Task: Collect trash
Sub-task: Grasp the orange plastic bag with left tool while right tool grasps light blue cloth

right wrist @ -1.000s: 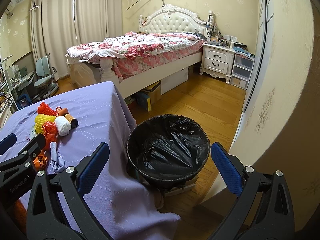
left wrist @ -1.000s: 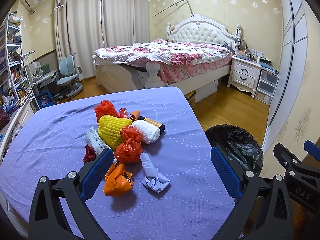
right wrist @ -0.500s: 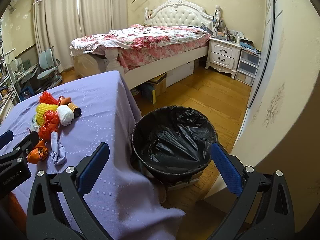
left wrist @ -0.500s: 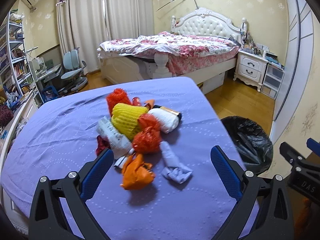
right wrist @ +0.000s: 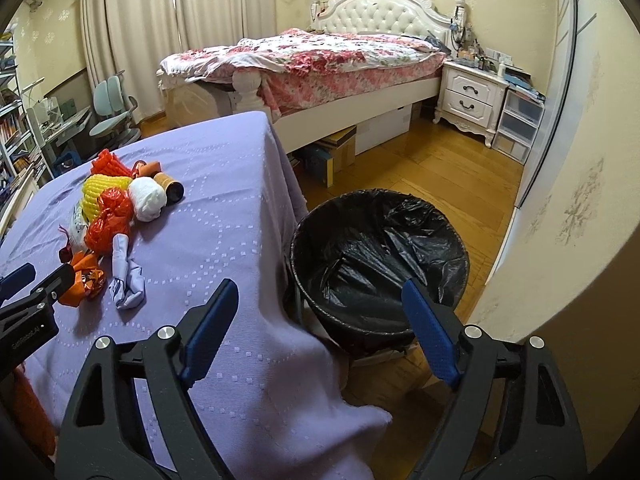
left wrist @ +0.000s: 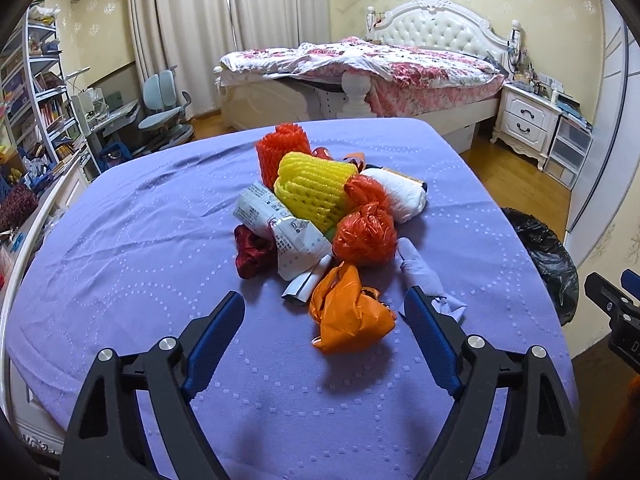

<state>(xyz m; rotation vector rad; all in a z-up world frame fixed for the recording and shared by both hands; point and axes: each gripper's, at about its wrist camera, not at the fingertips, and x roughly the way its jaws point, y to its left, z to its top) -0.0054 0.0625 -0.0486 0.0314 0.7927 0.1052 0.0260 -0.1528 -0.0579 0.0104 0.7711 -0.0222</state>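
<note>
Two grippers, both with jaws spread wide and nothing between them. The left gripper (left wrist: pixel 324 314) hovers over the purple tablecloth (left wrist: pixel 120 264), at the near edge of the trash pile. The orange plastic bag (left wrist: pixel 348 312) sits just ahead, between its blue fingers (left wrist: pixel 216 334), not touched as far as I can tell. A crumpled pale blue wrapper (left wrist: pixel 424 276) lies beside the right-side finger, contact unclear.

Next back: dark red crumpled scrap (left wrist: pixel 252 252), printed white packet (left wrist: pixel 280 226), red-orange knotted bag (left wrist: pixel 364 234). Behind those: yellow foam net (left wrist: pixel 312 188), white foam wad (left wrist: pixel 400 196), orange-red foam net (left wrist: pixel 280 148) farthest. All touching in one heap mid-table.

The right gripper (right wrist: pixel 320 312) is off the table's right edge, aimed at the trash bin (right wrist: pixel 380 256) on the wood floor, just beside the hanging cloth. The bin's black liner looks empty of trash. A cardboard tube (right wrist: pixel 170 186) shows behind the white wad in this view.

Far back: bed (right wrist: pixel 320 52), white nightstand (right wrist: pixel 470 96), desk chair (left wrist: pixel 164 108).
</note>
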